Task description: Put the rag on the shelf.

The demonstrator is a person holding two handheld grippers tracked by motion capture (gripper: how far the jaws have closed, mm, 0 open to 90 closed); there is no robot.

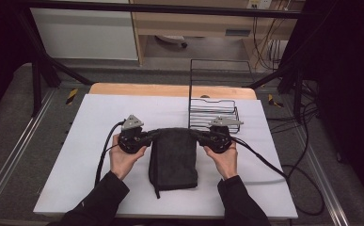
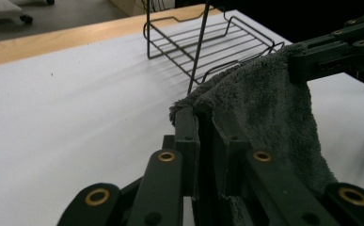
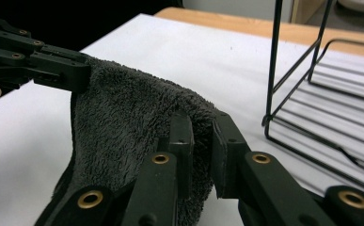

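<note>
High view: left tongs (image 1: 147,136) and right tongs (image 1: 199,136) each clamped on a top corner of the dark towel (image 1: 174,157), holding it spread above the desk (image 1: 90,122), likely for folding.

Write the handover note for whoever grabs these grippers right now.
Left gripper: shut on the left top corner of the dark grey terry towel.
Right gripper: shut on its right top corner.
The towel's top edge is lifted between them; the lower part seems to lie on the white table sheet. The black wire rack stands just behind the right gripper, nothing in it.
Done: both corners gripped. Left: probably moving the towel to the rack.
</note>
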